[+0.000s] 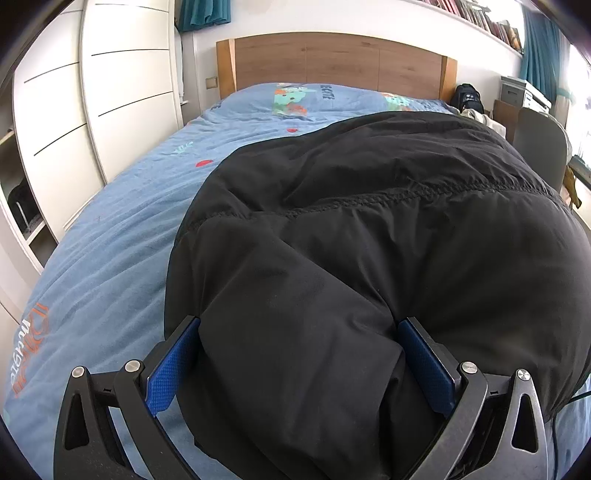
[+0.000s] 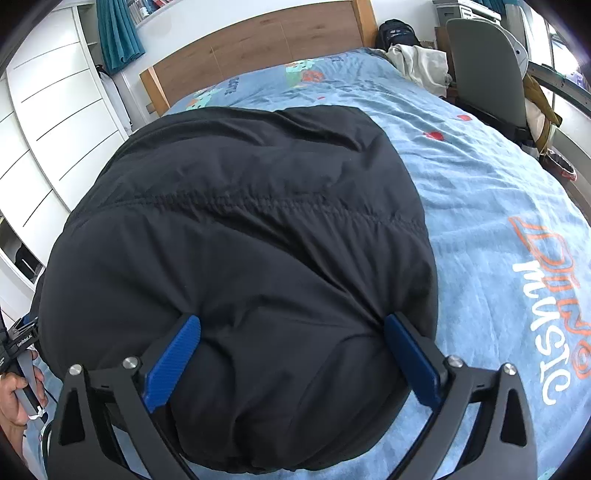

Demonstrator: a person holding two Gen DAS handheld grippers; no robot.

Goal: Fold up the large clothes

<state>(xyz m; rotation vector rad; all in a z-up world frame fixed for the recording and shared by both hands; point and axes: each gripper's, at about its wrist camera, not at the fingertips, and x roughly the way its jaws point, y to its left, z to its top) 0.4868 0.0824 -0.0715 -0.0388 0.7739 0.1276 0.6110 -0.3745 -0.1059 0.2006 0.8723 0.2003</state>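
Black jacket point(image 1: 369, 240) is spread on bed point(image 1: 110, 240), filling frame centre, long axis toward headboard. Near hem is straddled by wide-open jaws of left gripper point(image 1: 299, 363) & right gripper point(image 2: 291, 360); nothing clamped.

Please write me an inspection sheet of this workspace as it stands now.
Surface: bed, blue printed cover, wrinkled.
Job's things: black jacket, puffy, bunched on the bed.
Clutter: pale clothes heaped near the headboard.
Grippers: left gripper and right gripper, each with jaws wide, jacket fabric bulging between the pads.
Cables: dark cable at the jacket's near edge.
Surroundings: white wardrobe, chair, backpack, teal curtains.
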